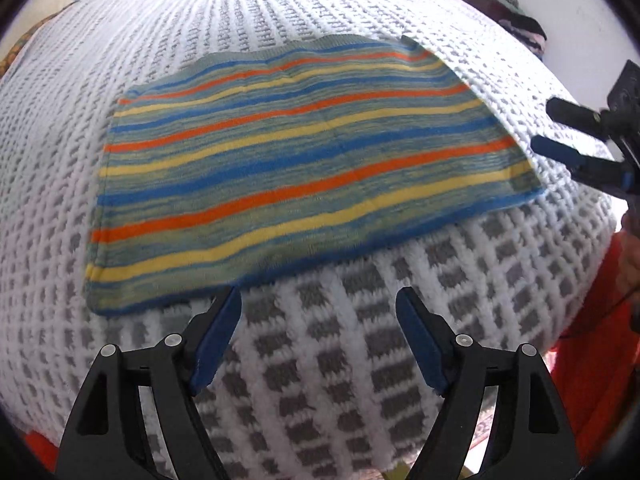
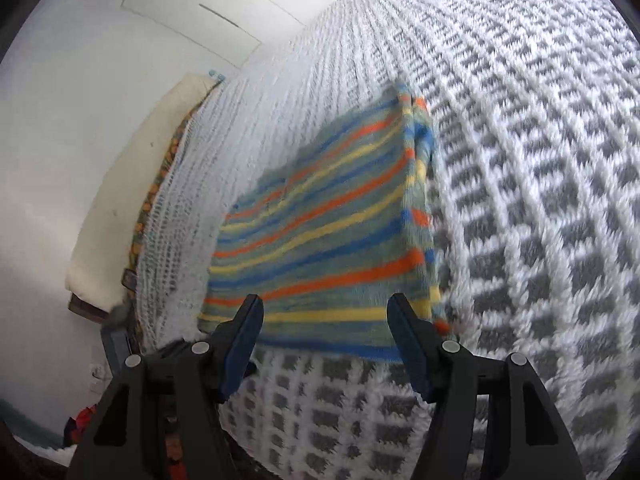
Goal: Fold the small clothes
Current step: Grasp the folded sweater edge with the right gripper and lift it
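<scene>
I've got the striped cloth (image 1: 304, 160) lying flat on the white-and-grey knitted bedspread (image 1: 320, 360), already doubled over by the look of the layered edge on its right side in the right wrist view. My left gripper (image 1: 318, 334) hangs above the bedspread just short of the cloth's near edge, jaws spread wide, nothing between them. My right gripper (image 2: 324, 338) sits over the near edge too, jaws well apart and empty; from the left camera I can see it off the cloth's right end, clear of the fabric.

Now, the risks. The cloth looks soft and fuzzy, and so does the bedspread under it. If I come down too deep, I reckon a finger (image 1: 218, 336) will snag the knit along with the cloth and drag the cover up. If I pinch only the top layer, the 2 layers could slide apart and undo the fold. The left gripper is off the corner, so a grab from here may catch only bedspread. And if the 2 grippers lift unevenly, the next fold will likely go skewed. Both views are blurred, so edge alignment is hard to judge.
</scene>
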`<act>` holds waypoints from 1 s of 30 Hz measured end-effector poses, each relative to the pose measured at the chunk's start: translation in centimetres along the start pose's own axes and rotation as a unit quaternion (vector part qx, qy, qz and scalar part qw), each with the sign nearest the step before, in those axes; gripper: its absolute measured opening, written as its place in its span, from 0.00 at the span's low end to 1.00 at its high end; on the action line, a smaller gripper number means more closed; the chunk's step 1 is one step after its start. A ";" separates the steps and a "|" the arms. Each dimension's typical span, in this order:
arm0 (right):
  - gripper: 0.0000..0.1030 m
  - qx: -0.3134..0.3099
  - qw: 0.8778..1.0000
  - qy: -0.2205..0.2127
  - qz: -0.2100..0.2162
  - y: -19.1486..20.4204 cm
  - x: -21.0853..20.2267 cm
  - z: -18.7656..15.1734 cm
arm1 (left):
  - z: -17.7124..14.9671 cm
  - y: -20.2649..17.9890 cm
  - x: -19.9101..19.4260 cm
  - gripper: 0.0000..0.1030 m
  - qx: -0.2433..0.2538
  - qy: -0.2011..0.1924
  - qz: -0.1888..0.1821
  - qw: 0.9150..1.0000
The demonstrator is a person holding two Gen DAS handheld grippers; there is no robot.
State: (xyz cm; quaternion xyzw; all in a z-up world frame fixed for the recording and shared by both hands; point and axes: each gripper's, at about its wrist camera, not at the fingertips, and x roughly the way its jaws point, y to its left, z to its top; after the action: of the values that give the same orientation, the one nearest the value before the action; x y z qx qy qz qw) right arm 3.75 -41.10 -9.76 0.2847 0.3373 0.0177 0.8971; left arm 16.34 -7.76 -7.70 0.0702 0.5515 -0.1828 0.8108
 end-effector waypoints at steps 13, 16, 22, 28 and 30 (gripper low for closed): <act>0.64 0.091 0.993 0.072 0.006 -6.3 7.1 10.3 | -5.0 14.7 -6.8 0.81 -0.228 -0.060 0.057 0.970; 0.64 0.100 0.990 0.098 0.006 -6.6 8.9 10.0 | -6.6 16.7 -6.3 0.81 -0.260 -0.051 0.061 0.962; 0.08 0.115 0.988 0.102 -0.029 -8.1 10.3 9.2 | -8.2 18.3 -5.5 0.81 -0.295 -0.044 0.060 0.953; 0.07 0.067 0.991 0.091 -0.065 -2.5 8.8 11.3 | -9.6 19.7 -5.0 0.81 -0.306 -0.049 0.053 0.949; 0.07 0.035 0.992 0.098 -0.070 2.3 9.1 12.4 | -10.2 20.1 -4.6 0.81 -0.313 -0.047 0.044 0.948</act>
State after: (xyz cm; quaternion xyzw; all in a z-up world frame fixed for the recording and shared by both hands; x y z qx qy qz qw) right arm 18.76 -43.35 -6.44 0.2886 0.4428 -0.0290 0.8484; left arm 13.54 15.05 -9.11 -0.1713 0.5386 0.0315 0.8244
